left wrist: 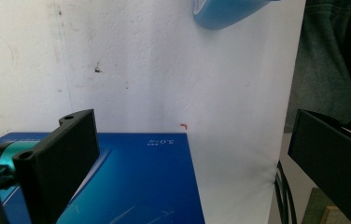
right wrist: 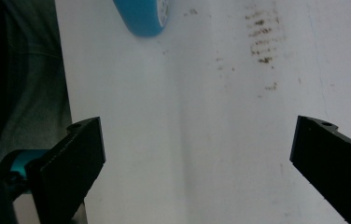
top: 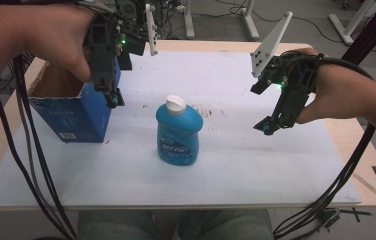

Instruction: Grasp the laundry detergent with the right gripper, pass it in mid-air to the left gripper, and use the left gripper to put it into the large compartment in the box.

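A blue bottle (top: pixel 178 132) with a white cap stands upright in the middle of the white sheet (top: pixel 236 170). An open-topped blue cardboard box (top: pixel 71 115) stands to its left. My left gripper (top: pixel 112 97) hangs over the box's right wall, pointing down. In the left gripper view that gripper (left wrist: pixel 192 154) is open with nothing between its jaws; the box (left wrist: pixel 141 186) lies below and the bottle (left wrist: pixel 229 11) at the top edge. My right gripper (top: pixel 268 125) hovers right of the bottle, apart from it. In its own view the right gripper (right wrist: pixel 197 158) is open and empty, bottle (right wrist: pixel 143 16) far off.
Brown smudges (top: pixel 211 111) mark the sheet right of the bottle. The sheet covers a wooden table (top: pixel 348 145). Cables (top: pixel 31 150) trail from both grippers down the table's sides. The person's knees (top: pixel 176 225) sit at the front edge. Metal stand legs (top: pixel 248 20) rise behind the table.
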{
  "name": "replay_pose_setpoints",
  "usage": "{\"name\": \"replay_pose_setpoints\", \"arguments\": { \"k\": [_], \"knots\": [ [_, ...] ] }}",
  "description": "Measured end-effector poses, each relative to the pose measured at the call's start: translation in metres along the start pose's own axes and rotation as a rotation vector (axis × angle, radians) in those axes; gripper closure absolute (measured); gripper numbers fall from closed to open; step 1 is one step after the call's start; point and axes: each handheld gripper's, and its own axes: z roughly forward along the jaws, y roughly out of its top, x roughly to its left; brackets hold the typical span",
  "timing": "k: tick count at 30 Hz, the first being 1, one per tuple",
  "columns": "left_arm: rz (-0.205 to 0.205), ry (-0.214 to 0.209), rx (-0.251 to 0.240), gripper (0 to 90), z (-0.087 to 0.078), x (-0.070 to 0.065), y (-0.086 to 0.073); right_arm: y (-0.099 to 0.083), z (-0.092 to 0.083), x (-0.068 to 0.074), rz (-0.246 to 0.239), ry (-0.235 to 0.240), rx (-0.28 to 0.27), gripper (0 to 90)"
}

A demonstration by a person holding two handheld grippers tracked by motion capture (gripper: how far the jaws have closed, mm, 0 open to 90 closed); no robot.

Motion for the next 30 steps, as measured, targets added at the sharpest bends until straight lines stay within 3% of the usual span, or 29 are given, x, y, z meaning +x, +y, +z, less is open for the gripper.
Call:
{"name": "replay_pose_setpoints", "arguments": {
  "k": [5, 6, 11, 12, 30],
  "knots": [
    [-0.004, -0.013, -0.003, 1.8, 0.002, 0.002, -0.001, -0.001, 0.007, 0.005, 0.0, 0.018, -0.066, 2.2],
    [-0.004, -0.015, -0.001, 1.8, 0.003, 0.002, -0.001, -0.001, 0.016, 0.009, 0.002, 0.03, -0.107, 2.2],
    [0.001, -0.014, -0.006, 1.7, 0.003, 0.002, 0.0, -0.001, 0.023, 0.013, 0.004, 0.034, -0.137, 2.2],
    [0.003, -0.014, -0.003, 1.8, 0.003, 0.002, 0.001, -0.001, 0.031, 0.015, 0.01, 0.043, -0.18, 2.2],
    [0.018, -0.009, -0.008, 1.7, 0.004, -0.004, 0.004, 0.006, 0.08, 0.022, 0.06, 0.095, -0.338, 2.2]
  ]
}}
